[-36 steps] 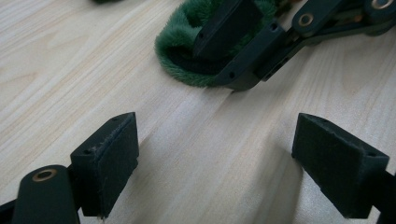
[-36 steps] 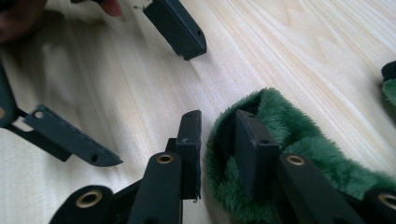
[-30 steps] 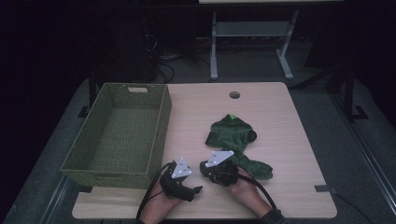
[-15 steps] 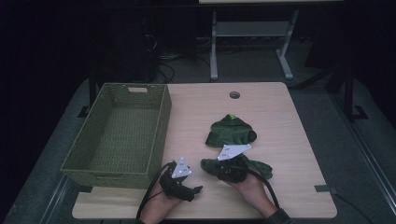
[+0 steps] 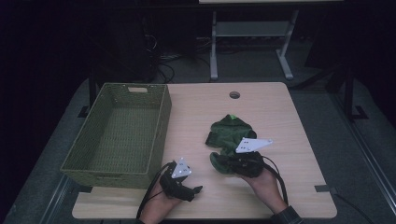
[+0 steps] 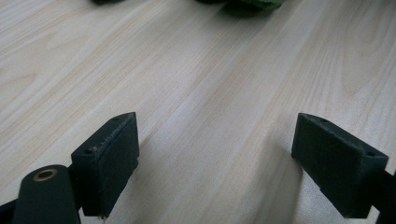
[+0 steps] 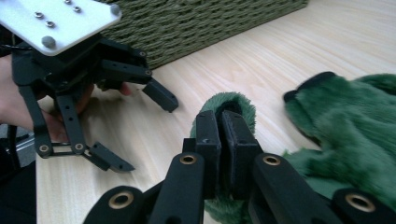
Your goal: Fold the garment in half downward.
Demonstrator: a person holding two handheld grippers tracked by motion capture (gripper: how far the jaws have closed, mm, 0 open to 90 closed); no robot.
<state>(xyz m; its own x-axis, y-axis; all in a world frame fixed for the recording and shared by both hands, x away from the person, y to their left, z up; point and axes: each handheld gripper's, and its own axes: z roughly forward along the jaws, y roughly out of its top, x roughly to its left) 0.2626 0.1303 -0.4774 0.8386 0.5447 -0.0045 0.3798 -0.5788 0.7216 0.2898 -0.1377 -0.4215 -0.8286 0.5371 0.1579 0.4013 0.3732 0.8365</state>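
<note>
High view showed my right claw [image 5: 232,163], clamped on the green cloth [image 5: 228,133], had lifted its near edge off the counter [image 5: 289,121] toward the basket [image 5: 121,130].

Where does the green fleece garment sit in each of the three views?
High view: green fleece garment right of centre, near end in the right gripper.
Left gripper view: a dark green scrap at the top edge, probably it.
Right gripper view: lower right, an edge pinched.
Shared landmark: light wooden table.
</note>
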